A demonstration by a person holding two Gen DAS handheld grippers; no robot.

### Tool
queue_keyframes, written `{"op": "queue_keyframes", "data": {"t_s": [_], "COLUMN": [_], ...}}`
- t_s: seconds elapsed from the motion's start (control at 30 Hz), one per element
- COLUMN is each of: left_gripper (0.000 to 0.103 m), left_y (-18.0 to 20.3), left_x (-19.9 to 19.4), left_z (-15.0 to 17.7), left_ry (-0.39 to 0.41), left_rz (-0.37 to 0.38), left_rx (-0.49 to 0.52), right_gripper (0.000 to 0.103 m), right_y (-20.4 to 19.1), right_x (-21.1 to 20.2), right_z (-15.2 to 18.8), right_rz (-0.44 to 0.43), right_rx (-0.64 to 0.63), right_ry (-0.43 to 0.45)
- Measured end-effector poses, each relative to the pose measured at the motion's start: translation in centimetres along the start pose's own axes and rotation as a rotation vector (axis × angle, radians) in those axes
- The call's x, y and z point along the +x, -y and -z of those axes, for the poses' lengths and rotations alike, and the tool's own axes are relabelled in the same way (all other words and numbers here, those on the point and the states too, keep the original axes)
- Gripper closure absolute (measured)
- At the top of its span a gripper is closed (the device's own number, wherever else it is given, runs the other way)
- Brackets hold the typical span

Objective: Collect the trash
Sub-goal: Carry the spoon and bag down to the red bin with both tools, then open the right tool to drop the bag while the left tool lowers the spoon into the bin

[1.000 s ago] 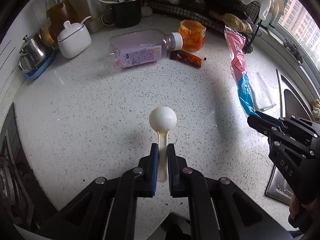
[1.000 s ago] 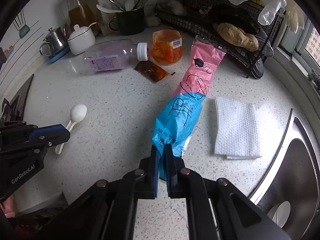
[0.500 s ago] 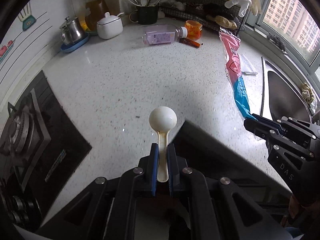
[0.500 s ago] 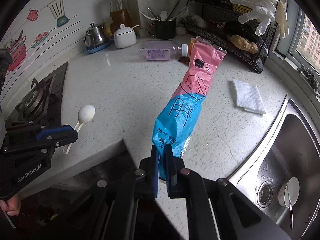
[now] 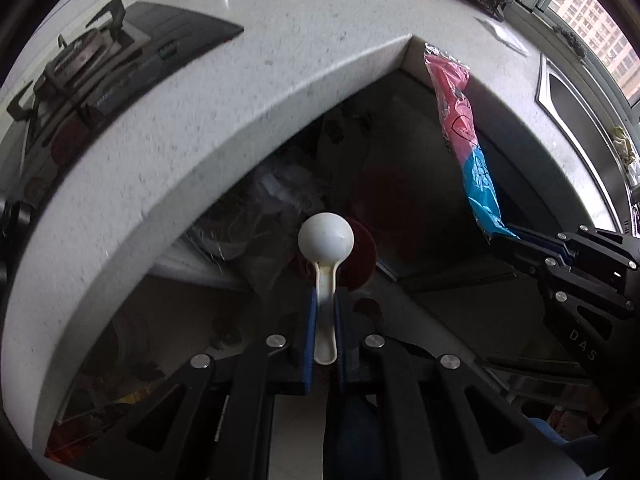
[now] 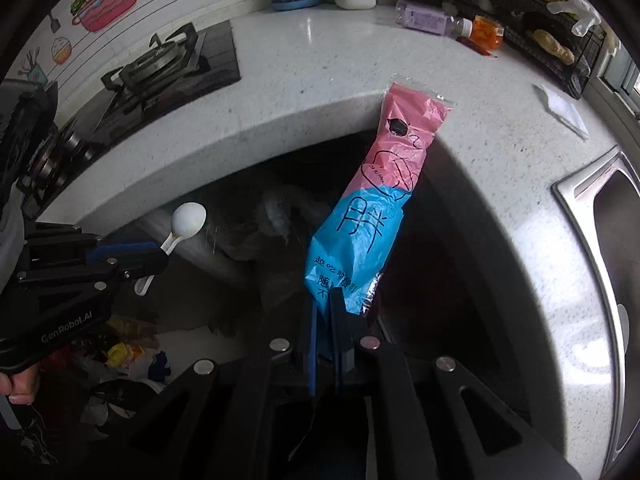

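My left gripper is shut on the handle of a white plastic spoon, held out past the counter edge over a dark space below. The spoon also shows in the right wrist view, with the left gripper. My right gripper is shut on the blue end of a long pink and blue plastic wrapper, which stands up against the counter edge. The wrapper and right gripper show in the left wrist view.
The white speckled counter curves around a dark gap holding a bag with rubbish. A gas hob is at left, a steel sink at right. A purple bottle, orange packets and a white cloth lie on the counter.
Both grippers have pulled back off the counter and down below its edge, carrying the spoon and the wrapper. Both stay shut.
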State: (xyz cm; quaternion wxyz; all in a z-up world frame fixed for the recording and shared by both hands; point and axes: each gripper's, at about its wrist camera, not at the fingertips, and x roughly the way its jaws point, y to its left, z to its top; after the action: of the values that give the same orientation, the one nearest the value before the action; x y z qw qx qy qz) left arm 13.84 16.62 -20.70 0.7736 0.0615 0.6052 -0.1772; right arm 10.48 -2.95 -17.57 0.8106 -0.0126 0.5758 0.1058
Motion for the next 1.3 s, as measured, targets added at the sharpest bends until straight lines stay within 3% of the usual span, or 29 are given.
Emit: {"op": "queue_keyframes", "data": {"t_s": [0.17, 0.37, 0.67, 0.9, 1.03, 1.07, 1.13, 1.3], "left_gripper": [0.095, 0.095, 0.095, 0.095, 0.095, 0.095, 0.095, 0.095], "left_y": [-0.7, -1.2, -3.1, -4.0, -4.1, -4.2, -4.2, -3.3], "left_x": [5.0, 13.6, 27.3, 32.1, 33.1, 33.2, 33.3, 33.7], "left_z": [2.8, 3.8, 3.7, 3.5, 3.6, 3.5, 3.5, 2.9], "left_ry": [-0.048, -0.075, -0.078, -0.094, -0.107, -0.108, -0.113, -0.133], "left_rz": [0.009, -0.025, -0.046, -0.065, -0.068, -0.067, -0.059, -0.038], "left_rx": [-0.043, -0.041, -0.066, -0.059, -0.058, -0.053, -0.045, 0.0], "right_gripper": [0.098, 0.098, 0.098, 0.097, 0.084, 0.076, 0.048, 0.031], "right_y": [-0.6, 0.6, 2.4, 3.3, 3.6, 3.5, 3.5, 4.5], "right_x": [5.1, 14.7, 29.2, 34.0, 35.7, 35.6, 35.4, 34.2], "right_z": [2.5, 4.5, 6.5, 7.0, 7.4, 7.4, 7.7, 8.4], "right_rz": [-0.039, -0.062, -0.074, -0.053, -0.081, -0.075, -0.067, -0.003], "right_rx": [-0.043, -0.061, -0.074, -0.081, -0.078, -0.081, -0.071, 0.0], "right_ry": [-0.081, -0.163, -0.189, -0.189, -0.239, -0.238, -0.221, -0.18]}}
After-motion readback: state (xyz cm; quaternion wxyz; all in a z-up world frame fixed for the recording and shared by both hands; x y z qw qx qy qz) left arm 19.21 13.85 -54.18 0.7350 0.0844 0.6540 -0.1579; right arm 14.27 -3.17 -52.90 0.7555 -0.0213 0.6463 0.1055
